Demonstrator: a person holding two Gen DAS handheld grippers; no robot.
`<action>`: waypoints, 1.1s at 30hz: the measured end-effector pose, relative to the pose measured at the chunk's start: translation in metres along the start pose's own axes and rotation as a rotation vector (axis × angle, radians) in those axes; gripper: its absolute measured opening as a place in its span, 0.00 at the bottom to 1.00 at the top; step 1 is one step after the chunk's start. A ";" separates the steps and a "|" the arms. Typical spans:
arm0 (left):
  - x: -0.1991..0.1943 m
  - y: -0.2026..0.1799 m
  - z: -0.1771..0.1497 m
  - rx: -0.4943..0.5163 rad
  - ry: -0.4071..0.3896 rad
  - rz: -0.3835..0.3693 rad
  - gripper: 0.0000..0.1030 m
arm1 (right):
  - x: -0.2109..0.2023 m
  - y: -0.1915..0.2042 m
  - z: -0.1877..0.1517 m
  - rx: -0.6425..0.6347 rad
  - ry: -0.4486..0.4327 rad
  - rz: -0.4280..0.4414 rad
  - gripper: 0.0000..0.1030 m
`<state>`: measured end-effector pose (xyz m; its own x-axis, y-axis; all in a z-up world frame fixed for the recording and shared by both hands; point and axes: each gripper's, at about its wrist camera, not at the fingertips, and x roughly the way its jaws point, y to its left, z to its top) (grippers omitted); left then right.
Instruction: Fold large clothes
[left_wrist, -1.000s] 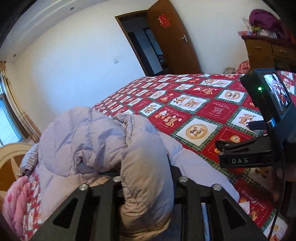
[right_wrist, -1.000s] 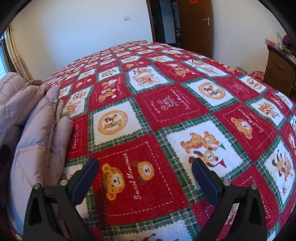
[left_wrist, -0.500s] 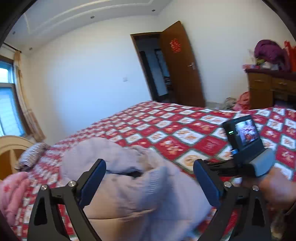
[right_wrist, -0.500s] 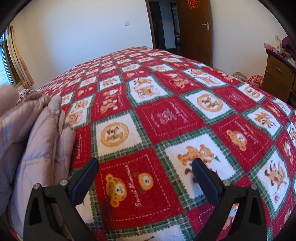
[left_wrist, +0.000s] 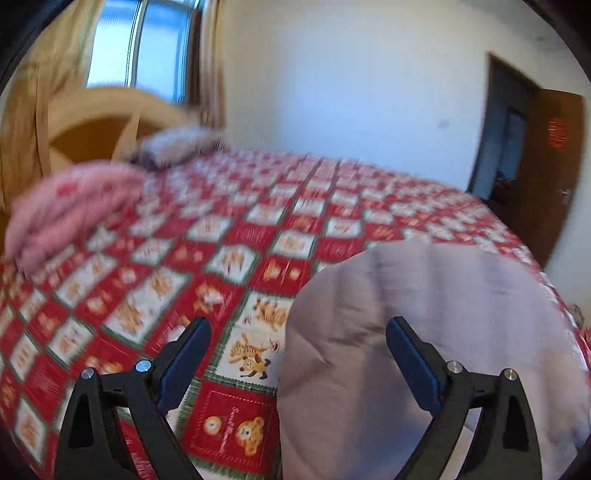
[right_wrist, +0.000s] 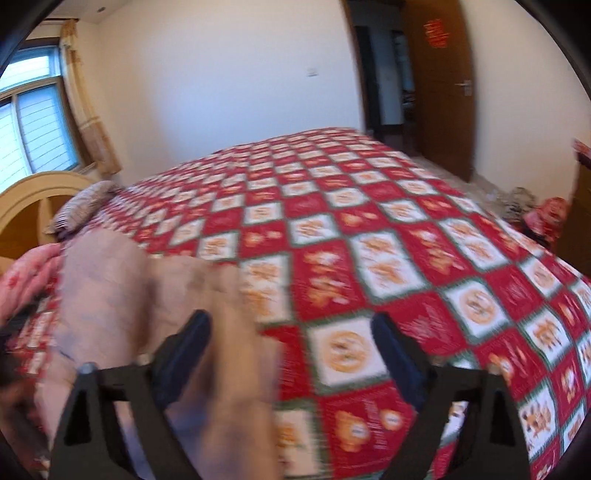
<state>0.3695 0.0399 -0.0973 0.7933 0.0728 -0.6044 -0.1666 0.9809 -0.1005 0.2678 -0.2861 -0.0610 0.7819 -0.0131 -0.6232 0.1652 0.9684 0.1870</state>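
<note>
A pale lilac puffer jacket (left_wrist: 424, 332) lies bunched on the red patchwork bedspread (left_wrist: 258, 236). In the left wrist view it fills the lower right, under and beyond my right finger. My left gripper (left_wrist: 297, 350) is open and holds nothing. In the right wrist view the jacket (right_wrist: 147, 314) lies at the lower left, blurred, behind my left finger. My right gripper (right_wrist: 290, 345) is open and empty above the bedspread (right_wrist: 388, 240).
A wooden headboard (left_wrist: 92, 125), a patterned pillow (left_wrist: 173, 147) and a pink folded quilt (left_wrist: 62, 206) are at the bed's head. A window with curtains (right_wrist: 33, 129) is at left. An open brown door (right_wrist: 439, 81) stands at the far wall.
My left gripper let go of the jacket, opened and swung left toward the headboard. My right gripper turned left, so the jacket is now in front of it. Both views are motion-blurred.
</note>
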 end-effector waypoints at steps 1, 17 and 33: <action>0.012 -0.005 -0.003 -0.003 0.025 -0.027 0.93 | 0.000 0.012 0.009 -0.011 0.013 0.025 0.78; -0.012 -0.118 -0.053 0.260 -0.008 -0.217 0.94 | 0.059 0.038 0.003 0.012 0.068 -0.025 0.42; 0.019 -0.131 -0.068 0.254 0.052 -0.210 0.99 | 0.102 0.018 -0.031 -0.010 0.076 -0.109 0.42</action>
<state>0.3663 -0.0991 -0.1492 0.7626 -0.1389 -0.6318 0.1541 0.9876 -0.0311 0.3316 -0.2626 -0.1445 0.7121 -0.0995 -0.6950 0.2403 0.9647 0.1081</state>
